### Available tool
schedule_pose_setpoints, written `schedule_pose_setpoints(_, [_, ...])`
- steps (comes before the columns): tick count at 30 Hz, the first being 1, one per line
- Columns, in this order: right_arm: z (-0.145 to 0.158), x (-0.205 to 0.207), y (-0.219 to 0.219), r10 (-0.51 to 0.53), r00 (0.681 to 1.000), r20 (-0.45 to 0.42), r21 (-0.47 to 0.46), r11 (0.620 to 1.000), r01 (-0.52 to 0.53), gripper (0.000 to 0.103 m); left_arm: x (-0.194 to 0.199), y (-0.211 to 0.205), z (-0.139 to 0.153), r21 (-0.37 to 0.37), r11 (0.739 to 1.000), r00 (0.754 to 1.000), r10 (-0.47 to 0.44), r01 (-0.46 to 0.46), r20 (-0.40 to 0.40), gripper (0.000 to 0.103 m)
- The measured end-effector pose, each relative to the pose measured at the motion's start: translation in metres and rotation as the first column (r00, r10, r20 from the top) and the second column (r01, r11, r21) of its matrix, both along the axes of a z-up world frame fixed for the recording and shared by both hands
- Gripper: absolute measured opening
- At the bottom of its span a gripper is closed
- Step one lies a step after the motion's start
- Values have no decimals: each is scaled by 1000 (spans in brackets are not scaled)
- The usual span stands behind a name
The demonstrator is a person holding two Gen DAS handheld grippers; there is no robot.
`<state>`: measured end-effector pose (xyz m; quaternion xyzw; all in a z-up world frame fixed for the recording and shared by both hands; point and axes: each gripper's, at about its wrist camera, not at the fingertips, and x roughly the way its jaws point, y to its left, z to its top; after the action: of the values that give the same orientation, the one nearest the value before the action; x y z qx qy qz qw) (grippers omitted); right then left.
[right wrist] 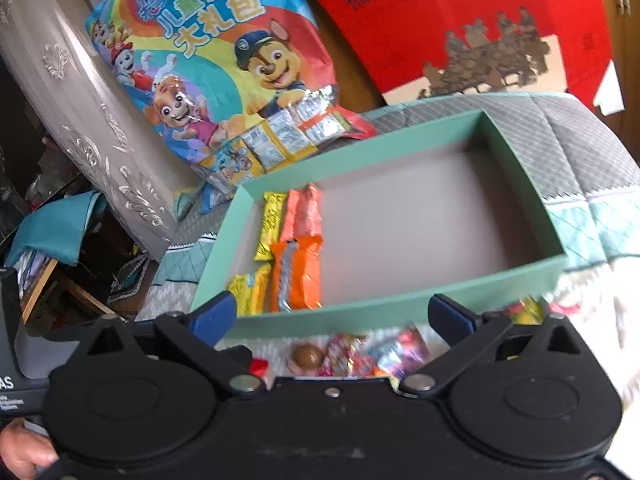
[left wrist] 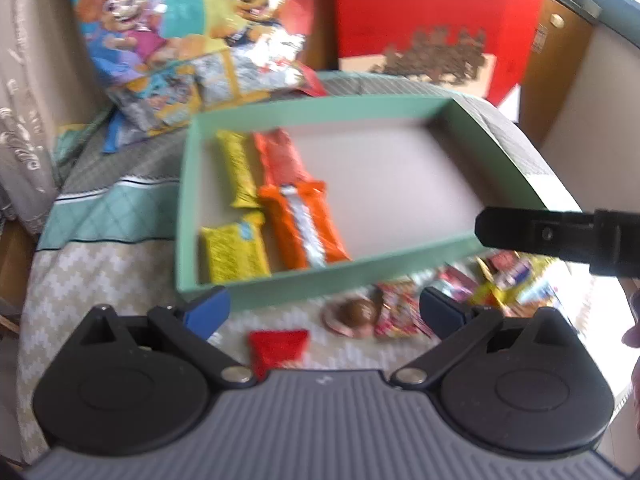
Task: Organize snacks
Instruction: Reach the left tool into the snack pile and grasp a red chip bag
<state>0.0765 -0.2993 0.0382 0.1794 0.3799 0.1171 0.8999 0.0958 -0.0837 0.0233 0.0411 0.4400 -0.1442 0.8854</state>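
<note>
Left wrist view: both tongs wide open, nothing held.
left tongs (left wrist: 324, 308): red packet (left wrist: 278, 350) lies right below, nearest.
right tongs (right wrist: 330, 314): loose snacks (right wrist: 360, 354) just under.
green box (left wrist: 280, 280): ahead, long axis crosswise.

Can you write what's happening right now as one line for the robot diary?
left tool: open, empty | right tool: open, empty | green box: two yellow, two orange snacks at left | loose snacks: in front of box

Red poster (right wrist: 460, 20), quilted bedspread (left wrist: 100, 216)
</note>
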Motion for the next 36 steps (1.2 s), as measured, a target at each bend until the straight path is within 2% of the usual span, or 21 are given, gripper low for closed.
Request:
schedule_pose_setpoints(5, [-7, -14, -24, -54, 997, -50, -7, 999, 53, 103, -14, -20, -9, 25, 998, 998, -58, 59, -29, 103])
schedule_pose_setpoints(11, [-22, -22, -52, -120, 982, -146, 38, 991, 127, 103, -25, -39, -19, 53, 992, 992, -115, 118, -60, 103])
schedule_pose_setpoints(14, [-27, -27, -62, -148, 976, -161, 51, 986, 158, 103, -28, -48, -24, 65, 988, 988, -136, 141, -75, 103])
schedule_pose_setpoints(17, [-26, -33, -69, -179, 974, -140, 40, 982, 187, 103, -29, -59, -26, 73, 984, 985, -154, 160, -77, 103])
schedule_pose_setpoints(22, [-28, -41, -86, -227, 964, -137, 31, 972, 233, 92, -31, -83, -30, 74, 973, 974, -214, 219, -71, 103])
schedule_pose_setpoints(25, [-35, -47, -94, -229, 962, -151, 31, 971, 236, 78, -30, -100, -37, 101, 955, 960, -272, 278, -67, 103])
schedule_pose_setpoints(30, [-47, -59, -100, -224, 961, -165, 1, 974, 227, 49, -24, -117, -45, 113, 941, 948, -313, 318, -53, 103])
schedule_pose_setpoints(35, [-60, -66, -104, -220, 956, -196, 2, 974, 224, 47, -23, -136, -48, 126, 916, 924, -380, 381, -26, 102])
schedule_pose_setpoints(36, [-62, -66, -105, -225, 954, -200, 5, 973, 230, 47, -24, -139, -49, 127, 911, 919, -394, 393, -19, 97])
